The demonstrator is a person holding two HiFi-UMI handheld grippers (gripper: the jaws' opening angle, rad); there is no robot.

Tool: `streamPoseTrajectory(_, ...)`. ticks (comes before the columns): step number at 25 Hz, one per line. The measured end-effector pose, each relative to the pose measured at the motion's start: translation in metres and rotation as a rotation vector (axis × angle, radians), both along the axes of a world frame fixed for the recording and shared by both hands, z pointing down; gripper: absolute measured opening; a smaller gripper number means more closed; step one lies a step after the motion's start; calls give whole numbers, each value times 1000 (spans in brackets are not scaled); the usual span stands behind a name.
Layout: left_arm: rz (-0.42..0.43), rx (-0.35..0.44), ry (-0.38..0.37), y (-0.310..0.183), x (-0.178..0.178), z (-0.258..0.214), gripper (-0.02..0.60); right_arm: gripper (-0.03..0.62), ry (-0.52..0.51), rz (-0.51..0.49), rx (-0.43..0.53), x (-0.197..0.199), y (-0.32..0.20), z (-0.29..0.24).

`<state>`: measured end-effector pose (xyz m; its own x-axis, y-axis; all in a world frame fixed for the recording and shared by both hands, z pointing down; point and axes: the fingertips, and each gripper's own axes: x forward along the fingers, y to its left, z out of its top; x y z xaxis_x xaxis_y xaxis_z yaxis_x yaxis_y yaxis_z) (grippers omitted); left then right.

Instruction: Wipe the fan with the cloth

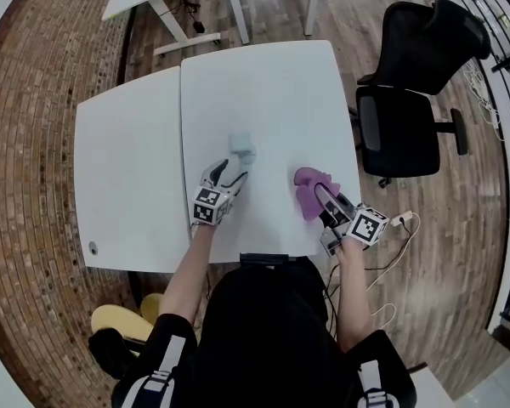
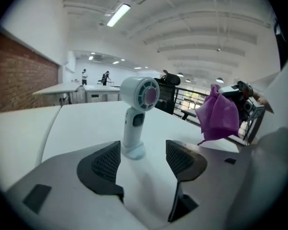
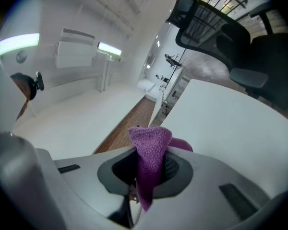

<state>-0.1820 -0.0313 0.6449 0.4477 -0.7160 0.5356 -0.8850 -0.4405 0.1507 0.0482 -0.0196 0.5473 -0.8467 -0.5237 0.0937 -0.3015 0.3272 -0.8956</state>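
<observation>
Head view, fan: the small white fan (image 1: 242, 145) is standing upright on the white table (image 1: 263, 83), near its middle and a little toward the near edge.
Head view, left gripper: the left gripper (image 1: 232, 173) is hovering just on the near side of the fan, pointing at it without touching it.
Head view, right gripper: the right gripper (image 1: 325, 195) is carrying the purple cloth (image 1: 308, 192) to the right of the fan, close to the table's near right edge and apart from the fan.
Left gripper view, jaws: they are standing wide apart with nothing between them. The fan's foot (image 2: 133, 150) is showing just beyond the gap, clear of both pads.
Left gripper view, cloth: it is hanging bunched from the right gripper, off to the right of the fan (image 2: 218, 119).
Right gripper view, jaws: they are pinching a fold of the cloth (image 3: 151, 150), nearly closed on it. The fan is not showing here, only the table and a black chair (image 3: 240, 42) far off.
Step in hand: this is probably the approach, as the cloth is not yet touching the fan.
Next move: the left gripper is likely needing to close on the fan's stem to steady it. The right one is needing to swing left to bring the cloth onto the head. The fan looks light, so a gentle touch seems wise.
</observation>
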Motion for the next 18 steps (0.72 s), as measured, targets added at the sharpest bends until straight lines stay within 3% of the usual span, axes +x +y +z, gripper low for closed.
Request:
streamPoseTrajectory(4, -180, -14, 285, 73, -30, -9, 296, 41, -98, 139, -31, 12, 21, -13)
streamPoseTrajectory(7, -249, 15, 496, 124, -49, -22, 295, 40, -142, 242, -76, 21, 49, -16)
streamPoseTrajectory(11, -279, 103, 747, 163, -68, -41, 277, 41, -171, 307, -124, 19, 101, -27)
streamPoseTrajectory(14, -265, 182, 879, 176, -89, -66, 264, 41, -164, 328, -119, 7, 139, -42)
streamPoseTrajectory(18, -270, 252, 1060, 196, -83, -94, 261, 41, -112, 350, -120, 28, 168, -55)
